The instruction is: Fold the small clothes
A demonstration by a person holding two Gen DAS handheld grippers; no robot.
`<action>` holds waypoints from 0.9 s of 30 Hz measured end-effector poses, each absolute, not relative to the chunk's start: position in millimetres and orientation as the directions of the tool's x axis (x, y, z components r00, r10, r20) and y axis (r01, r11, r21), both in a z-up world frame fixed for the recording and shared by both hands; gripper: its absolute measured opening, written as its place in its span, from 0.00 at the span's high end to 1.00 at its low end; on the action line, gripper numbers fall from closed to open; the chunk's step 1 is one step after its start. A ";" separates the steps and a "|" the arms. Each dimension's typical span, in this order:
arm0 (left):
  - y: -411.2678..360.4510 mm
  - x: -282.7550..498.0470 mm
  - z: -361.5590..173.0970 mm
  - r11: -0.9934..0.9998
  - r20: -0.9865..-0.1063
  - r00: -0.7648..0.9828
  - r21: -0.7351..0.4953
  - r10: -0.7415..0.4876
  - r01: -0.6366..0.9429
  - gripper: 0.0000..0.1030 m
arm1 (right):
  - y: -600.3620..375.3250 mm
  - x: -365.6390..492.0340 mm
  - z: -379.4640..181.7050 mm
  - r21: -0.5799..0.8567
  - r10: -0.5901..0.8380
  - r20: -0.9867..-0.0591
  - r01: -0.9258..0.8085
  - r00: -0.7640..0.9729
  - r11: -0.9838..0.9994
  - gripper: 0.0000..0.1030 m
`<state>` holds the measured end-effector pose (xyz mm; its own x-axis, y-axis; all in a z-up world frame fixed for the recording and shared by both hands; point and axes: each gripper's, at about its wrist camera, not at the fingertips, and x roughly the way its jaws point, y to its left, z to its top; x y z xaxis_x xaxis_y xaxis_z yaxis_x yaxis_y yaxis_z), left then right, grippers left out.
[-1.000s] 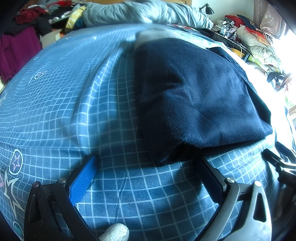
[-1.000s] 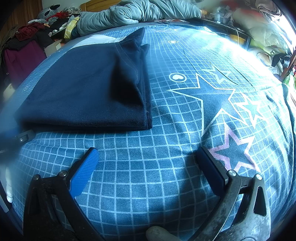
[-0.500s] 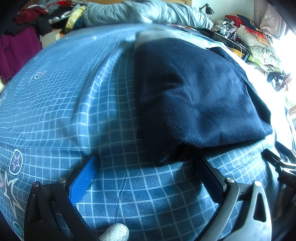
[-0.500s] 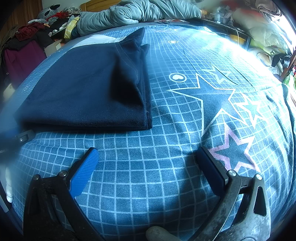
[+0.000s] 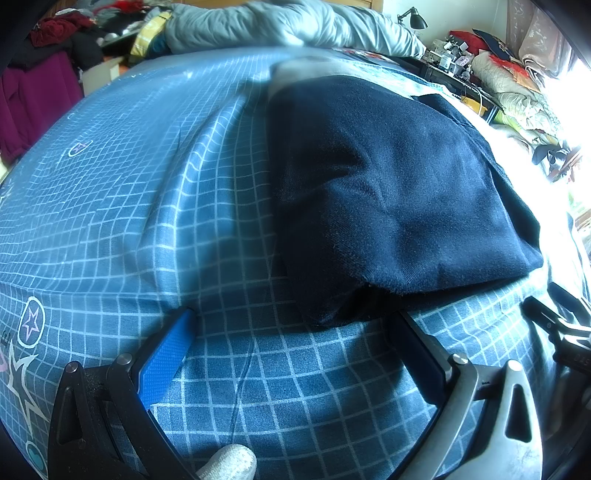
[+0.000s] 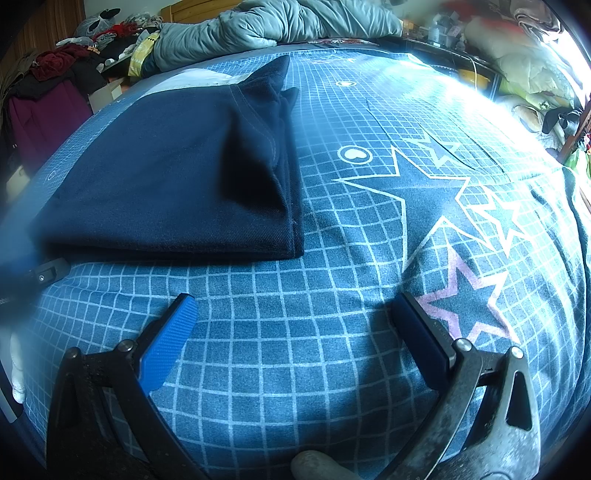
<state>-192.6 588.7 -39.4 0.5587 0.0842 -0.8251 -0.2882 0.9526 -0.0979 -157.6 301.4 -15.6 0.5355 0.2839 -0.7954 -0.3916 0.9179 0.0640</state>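
Navy garment (image 5: 391, 192), folded into a flat stack on the blue grid-patterned bed (image 5: 147, 206). Left gripper (image 5: 291, 332) low on the bed just before the garment's near edge, fingers spread wide, empty. Right gripper (image 6: 295, 310) likewise wide apart, empty, beside the garment's near corner. Grey duvet (image 6: 280, 26) beyond.

Strong daylight floods in from the right edge of both views, blowing the upper right corner out to white. In the right wrist view a hazy glare washes across the blue grid bedsheet (image 6: 332, 258) at upper centre, and the left edge is smeared with soft blue blur. The navy folded garment (image 5: 388, 192) casts a dark shadow under its near edge. Fisheye bending curves the grid lines hard toward every border — corners vignette to black.
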 end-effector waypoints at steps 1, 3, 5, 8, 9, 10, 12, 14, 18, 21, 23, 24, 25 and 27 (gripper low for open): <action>588.7 -192.6 -39.4 0.953 -0.825 0.559 -0.098 0.084 -0.288 0.00 | 301.5 -157.7 -15.5 0.065 0.285 -0.795 -0.392 0.535 0.918 0.00; 588.7 -192.6 -39.4 0.953 -0.825 0.559 -0.098 0.085 -0.288 0.00 | 301.5 -157.5 -15.4 0.066 0.286 -0.795 -0.392 0.535 0.918 0.00; 588.8 -192.6 -39.5 0.953 -0.825 0.559 -0.098 0.084 -0.288 0.00 | 301.7 -157.7 -15.7 0.065 0.285 -0.796 -0.392 0.535 0.918 0.00; 588.8 -192.6 -39.5 0.953 -0.825 0.559 -0.098 0.084 -0.288 0.00 | 301.4 -157.6 -15.6 0.066 0.286 -0.795 -0.392 0.535 0.918 0.00; 588.7 -192.6 -39.5 0.953 -0.825 0.559 -0.098 0.085 -0.288 0.00 | 301.4 -157.6 -15.5 0.066 0.286 -0.795 -0.392 0.535 0.918 0.00; 588.8 -192.7 -39.5 0.952 -0.825 0.559 -0.098 0.085 -0.288 0.00 | 301.4 -157.6 -15.5 0.066 0.285 -0.795 -0.392 0.535 0.918 0.00; 588.8 -192.7 -39.6 0.953 -0.825 0.559 -0.098 0.085 -0.288 0.00 | 301.3 -157.5 -15.4 0.067 0.286 -0.795 -0.392 0.534 0.918 0.00; 588.8 -192.7 -39.6 0.952 -0.825 0.559 -0.099 0.084 -0.288 0.00 | 301.4 -157.5 -15.5 0.067 0.287 -0.795 -0.392 0.534 0.917 0.00; 588.7 -193.1 -39.5 0.952 -0.823 0.562 -0.103 0.081 -0.287 0.00 | 301.4 -157.6 -15.3 0.068 0.287 -0.795 -0.392 0.534 0.918 0.00; 588.9 -193.2 -39.5 0.952 -0.823 0.562 -0.103 0.080 -0.287 0.00 | 301.5 -157.4 -15.4 0.068 0.287 -0.795 -0.392 0.534 0.917 0.00; 588.7 -193.1 -39.4 0.952 -0.823 0.563 -0.104 0.080 -0.287 0.00 | 301.3 -157.3 -15.4 0.068 0.288 -0.795 -0.393 0.534 0.917 0.00; 589.0 -193.2 -39.5 0.952 -0.823 0.562 -0.103 0.081 -0.287 0.00 | 301.4 -157.2 -15.4 0.069 0.288 -0.795 -0.392 0.533 0.917 0.00; 589.1 -193.3 -39.5 0.952 -0.823 0.562 -0.103 0.080 -0.287 0.00 | 301.7 -156.9 -15.4 0.068 0.288 -0.795 -0.393 0.534 0.917 0.00; 589.1 -193.3 -39.5 0.952 -0.823 0.563 -0.104 0.080 -0.287 0.00 | 301.5 -156.9 -15.4 0.070 0.289 -0.795 -0.393 0.533 0.917 0.00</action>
